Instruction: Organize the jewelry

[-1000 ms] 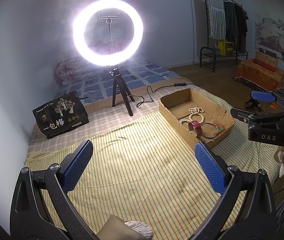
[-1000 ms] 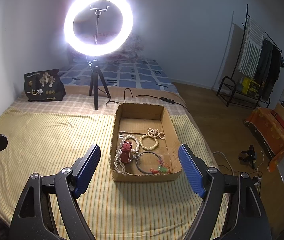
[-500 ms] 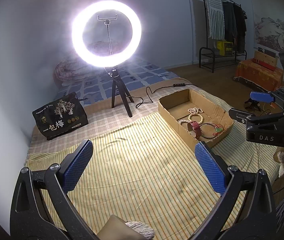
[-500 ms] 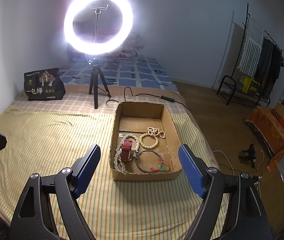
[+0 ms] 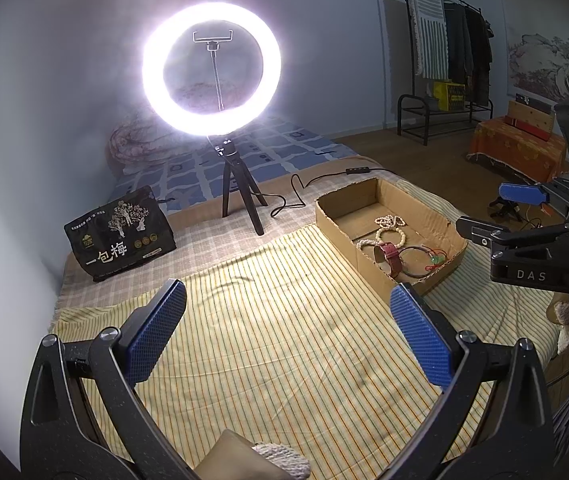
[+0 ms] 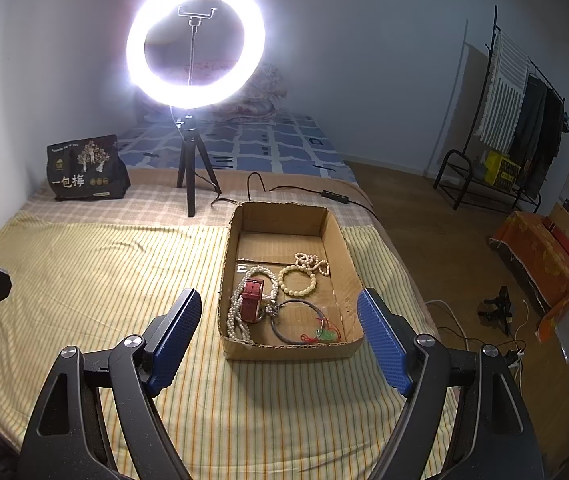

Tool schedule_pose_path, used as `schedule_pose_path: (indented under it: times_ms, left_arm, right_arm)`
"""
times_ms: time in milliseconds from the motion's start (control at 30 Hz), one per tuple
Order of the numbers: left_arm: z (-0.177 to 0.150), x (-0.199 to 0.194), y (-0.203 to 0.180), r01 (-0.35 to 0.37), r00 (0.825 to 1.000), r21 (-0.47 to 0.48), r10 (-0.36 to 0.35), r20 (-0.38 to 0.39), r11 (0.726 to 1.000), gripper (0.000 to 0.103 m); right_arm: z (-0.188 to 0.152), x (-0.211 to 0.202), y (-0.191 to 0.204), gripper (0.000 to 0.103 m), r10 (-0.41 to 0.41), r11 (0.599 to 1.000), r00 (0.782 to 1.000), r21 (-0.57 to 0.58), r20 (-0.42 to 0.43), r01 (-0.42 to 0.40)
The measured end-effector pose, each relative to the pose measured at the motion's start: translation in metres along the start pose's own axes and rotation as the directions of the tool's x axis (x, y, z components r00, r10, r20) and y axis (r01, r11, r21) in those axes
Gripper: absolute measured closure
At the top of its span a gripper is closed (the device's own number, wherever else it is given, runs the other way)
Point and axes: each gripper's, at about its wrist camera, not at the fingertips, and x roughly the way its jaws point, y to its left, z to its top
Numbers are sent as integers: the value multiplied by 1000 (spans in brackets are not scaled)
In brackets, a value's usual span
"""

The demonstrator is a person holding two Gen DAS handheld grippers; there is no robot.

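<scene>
Mostly striped bedspread (image 6: 84,280) — perhaps cotton.

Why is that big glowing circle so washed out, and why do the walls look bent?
Left wrist view: the ring light blows out to pure white with haze around it. Right wrist view: same glare from it; the fisheye lens curves the clothes rack, and corners go dark.

The sheet (image 6: 84,272) is yellow with thin stripes; the blanket (image 6: 276,144) beyond it is blue with pale checks. The box (image 6: 348,248) is brown cardboard. In it lie a red watch (image 6: 253,300), a cream bead bracelet (image 6: 297,280), white pearls (image 6: 236,320) and a dark bangle (image 6: 296,322). The bag (image 6: 84,168) is black with white characters. Both grippers' pads (image 6: 384,344) are blue.
</scene>
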Motion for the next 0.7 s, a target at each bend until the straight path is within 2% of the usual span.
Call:
schedule_pose_path:
  times_ms: [700]
  left_arm:
    - [2,2,-3,-7,1000,6,7,-7,1000,0]
  right_arm:
    - [-3,0,-2,23,-3,1000,1000,-2,-8,3]
